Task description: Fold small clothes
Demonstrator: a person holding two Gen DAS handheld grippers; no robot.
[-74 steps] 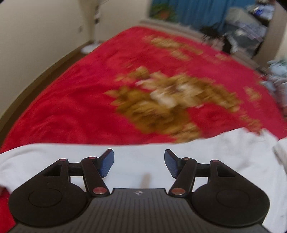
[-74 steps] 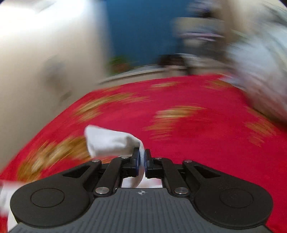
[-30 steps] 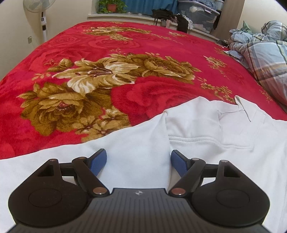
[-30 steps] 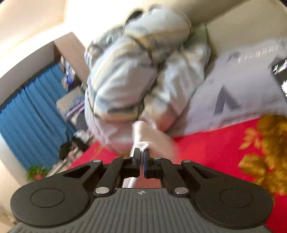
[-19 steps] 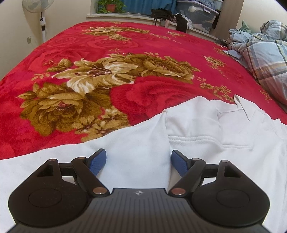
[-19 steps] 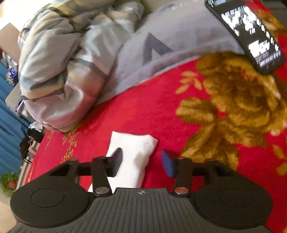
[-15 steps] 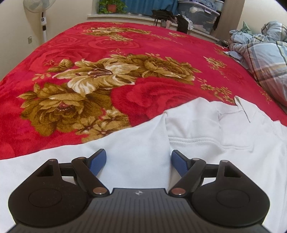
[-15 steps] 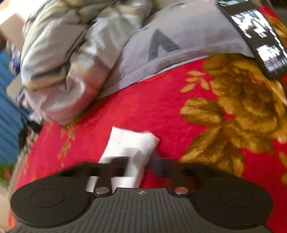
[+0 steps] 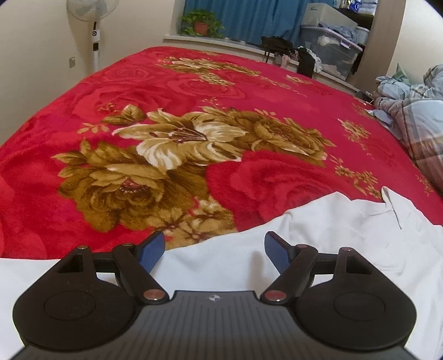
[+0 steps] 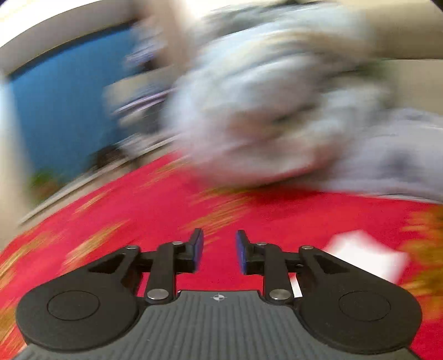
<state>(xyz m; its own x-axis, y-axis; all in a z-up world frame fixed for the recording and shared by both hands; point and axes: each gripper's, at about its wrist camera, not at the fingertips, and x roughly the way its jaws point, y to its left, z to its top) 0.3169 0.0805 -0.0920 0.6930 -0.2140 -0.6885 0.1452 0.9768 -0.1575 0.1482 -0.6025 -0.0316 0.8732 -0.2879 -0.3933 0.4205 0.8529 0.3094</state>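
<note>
A white garment (image 9: 346, 238) lies spread on the red floral blanket (image 9: 166, 110), rumpled, with a small flap sticking up at its far right edge. My left gripper (image 9: 214, 250) is open and empty, hovering over the garment's near part. In the blurred right wrist view, my right gripper (image 10: 218, 249) is open and empty above the blanket (image 10: 138, 210). A small folded white piece (image 10: 365, 257) lies on the blanket to its right, apart from the fingers.
A plaid quilt (image 9: 415, 110) is heaped at the bed's right side; it shows blurred in the right wrist view (image 10: 263, 110). A fan (image 9: 94, 33), a potted plant (image 9: 202, 25) and storage boxes (image 9: 329, 52) stand beyond the bed.
My right gripper opened and let go of the small folded white piece, then swung left away from it. My left gripper stayed open and rose slightly over the garment.
</note>
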